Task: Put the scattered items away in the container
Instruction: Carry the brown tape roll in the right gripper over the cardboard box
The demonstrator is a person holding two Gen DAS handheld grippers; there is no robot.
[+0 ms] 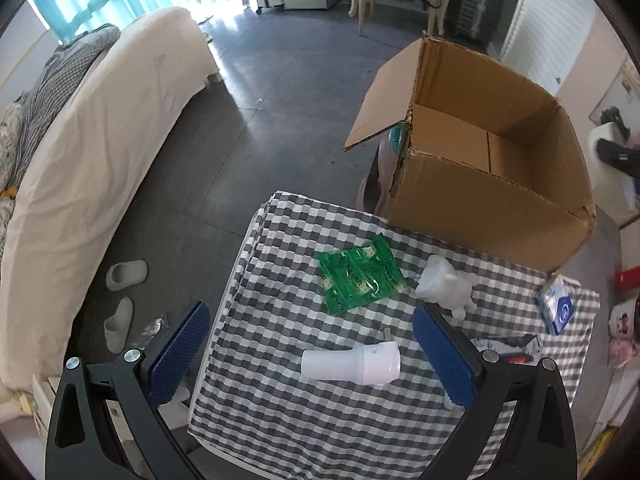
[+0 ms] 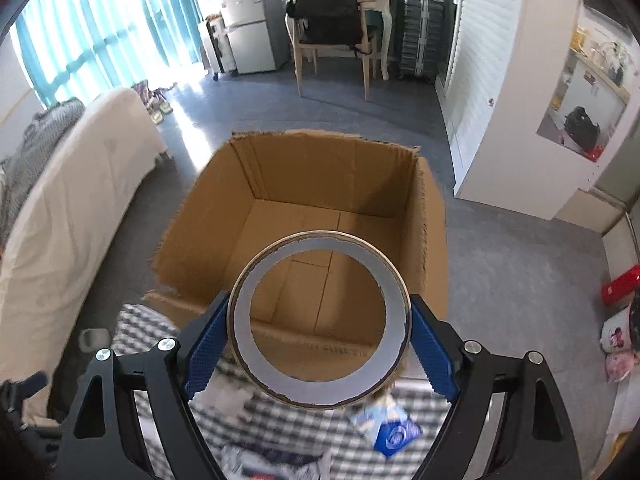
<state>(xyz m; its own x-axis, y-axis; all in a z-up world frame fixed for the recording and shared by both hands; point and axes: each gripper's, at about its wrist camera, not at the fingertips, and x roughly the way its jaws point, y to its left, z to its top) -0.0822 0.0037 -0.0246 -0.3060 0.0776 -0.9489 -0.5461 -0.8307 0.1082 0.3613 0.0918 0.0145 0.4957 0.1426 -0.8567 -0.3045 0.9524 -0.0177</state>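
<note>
Above cardboard box [image 2: 320, 200], right gripper [image 2: 320, 332] clamping tape roll [image 2: 320, 384]

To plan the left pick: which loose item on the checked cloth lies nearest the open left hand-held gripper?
The white plastic cylinder lying on its side between the left hand-held gripper fingers; others lie farther.

No legible text, brand, number or sign in either view.

Green packet [image 1: 360, 276], mid-bench: pale printing on the wrapper, too small to read.

Blue-and-white pack [image 1: 557, 304], right edge of bench: round emblem on its face, lettering not resolvable; same pack [image 2: 394, 428] blurred in the right wrist view.

Cardboard box [image 1: 492, 184], far edge of bench: faint dark marks on the near wall [image 2: 340, 348], unreadable.
</note>
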